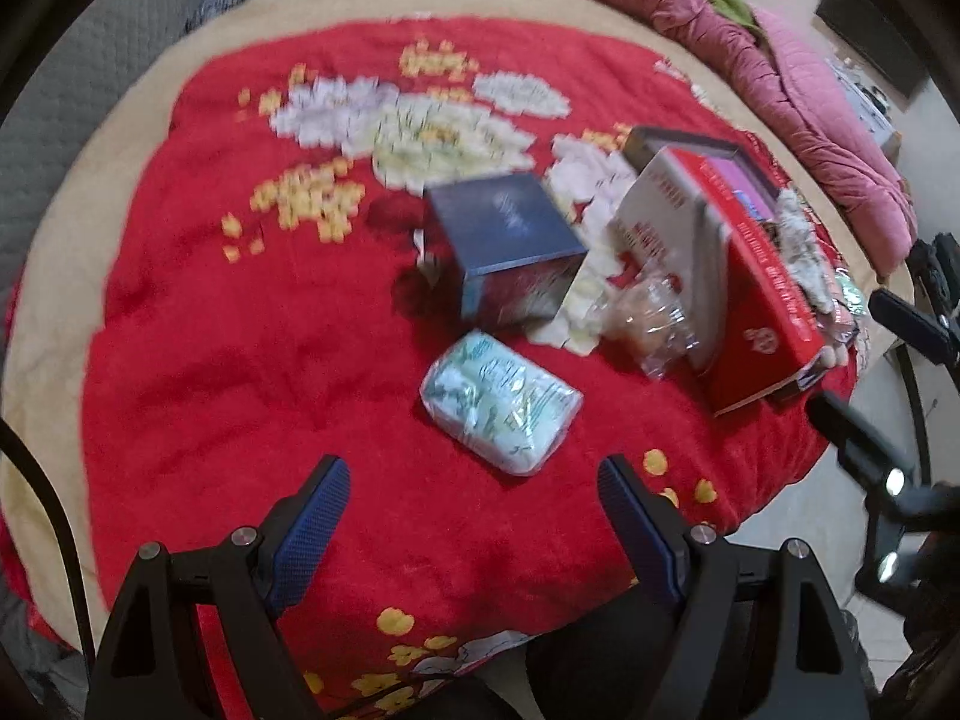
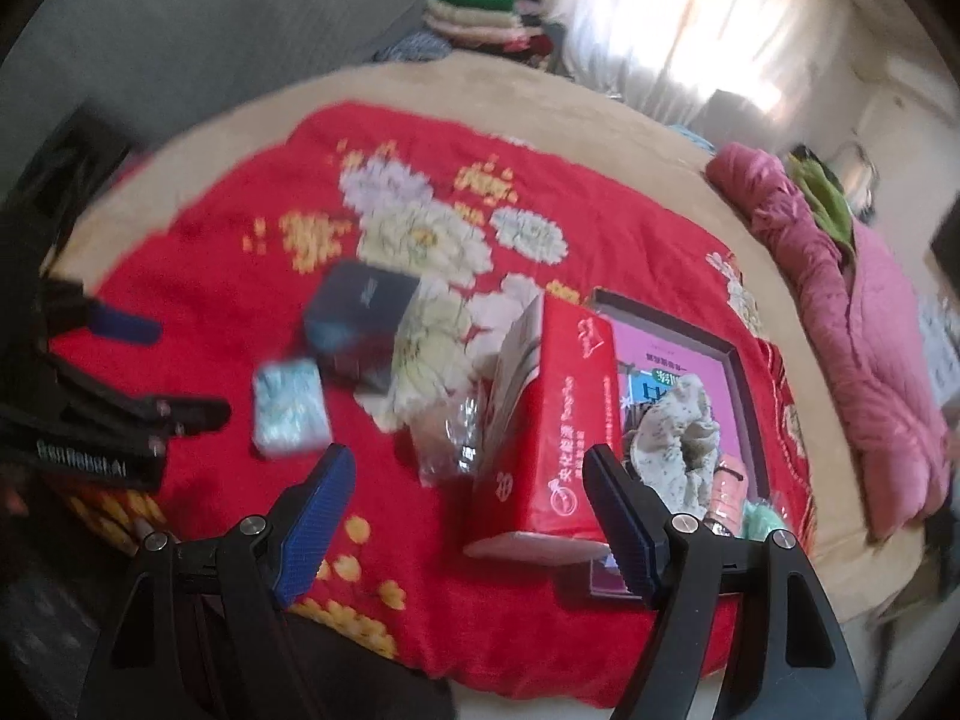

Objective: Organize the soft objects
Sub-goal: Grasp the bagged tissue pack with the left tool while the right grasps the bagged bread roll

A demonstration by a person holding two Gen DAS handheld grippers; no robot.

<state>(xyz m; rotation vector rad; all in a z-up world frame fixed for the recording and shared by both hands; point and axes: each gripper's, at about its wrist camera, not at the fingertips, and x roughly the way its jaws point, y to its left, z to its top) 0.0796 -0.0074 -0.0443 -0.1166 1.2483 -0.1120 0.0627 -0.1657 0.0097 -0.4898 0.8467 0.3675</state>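
Note:
On a red flowered blanket [image 1: 240, 330] lie a pale green tissue pack [image 1: 501, 402], a dark blue box [image 1: 507, 243], a crinkly clear bag [image 1: 651, 315], a red tissue box [image 1: 762, 312] and a flat pink box [image 2: 678, 372] holding a speckled cloth [image 2: 678, 438]. My left gripper [image 1: 474, 468] hangs open just short of the tissue pack [image 2: 291, 408], nothing between its fingers. My right gripper [image 2: 468, 456] is open too, above the near end of the red tissue box [image 2: 552, 420]. The left gripper [image 2: 138, 372] shows at the left edge of the right wrist view.
A pink quilt [image 1: 798, 90] is bunched along the bed's right side, with a green cloth [image 2: 828, 198] on it. Folded textiles [image 2: 480, 12] are stacked at the back. A grey quilted headboard [image 1: 90, 90] stands at the left. The blanket's left half holds nothing.

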